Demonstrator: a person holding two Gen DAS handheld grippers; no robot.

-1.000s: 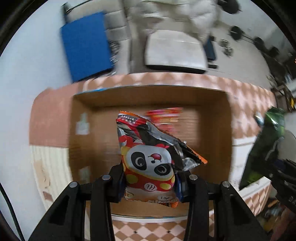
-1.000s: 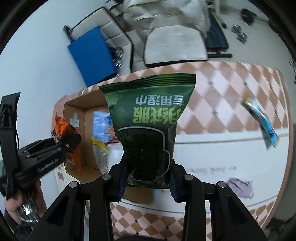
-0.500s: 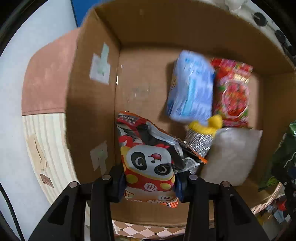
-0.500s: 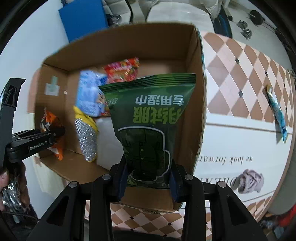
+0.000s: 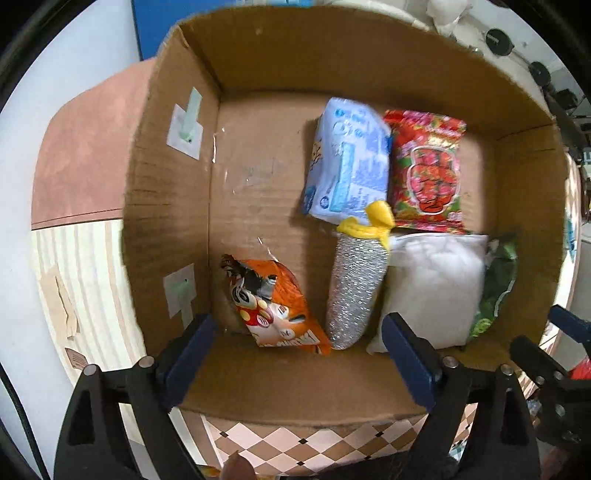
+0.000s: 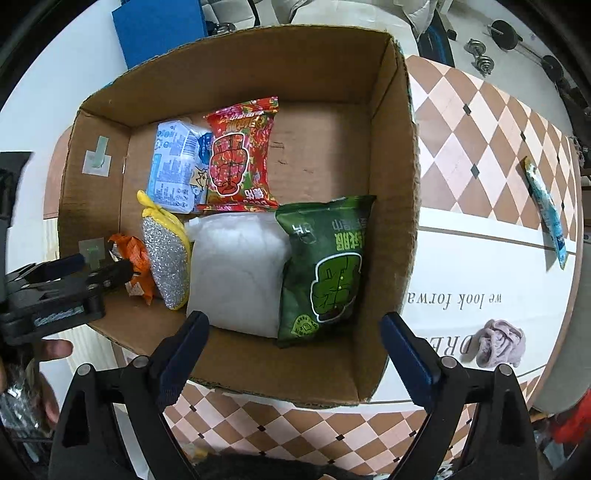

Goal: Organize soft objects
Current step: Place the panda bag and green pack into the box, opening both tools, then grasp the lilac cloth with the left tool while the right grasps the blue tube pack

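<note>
An open cardboard box [image 5: 170,192] [image 6: 391,206] holds several soft packs. The orange panda snack bag [image 5: 275,310] [image 6: 135,264] lies at its near left corner. The green snack bag [image 6: 325,266] [image 5: 495,288] lies at its near right. Between them lie a silver-and-yellow scrubber [image 5: 356,280] [image 6: 166,254] and a white padded pack [image 5: 432,288] [image 6: 236,269]. A blue pack [image 5: 347,162] [image 6: 177,166] and a red snack bag [image 5: 424,170] [image 6: 238,155] lie behind. My left gripper [image 5: 295,354] and right gripper [image 6: 293,347] are both open and empty above the box's near wall.
The box stands on a table with a brown-and-white diamond cloth [image 6: 480,155]. On the cloth to the right lie a long blue sachet [image 6: 546,210] and a crumpled lilac cloth [image 6: 498,343]. A blue board [image 6: 159,26] and furniture stand behind the table.
Both grippers moved over the box and opened. The panda bag dropped from the left gripper into the near left corner; the green bag dropped from the right gripper into the near right.
</note>
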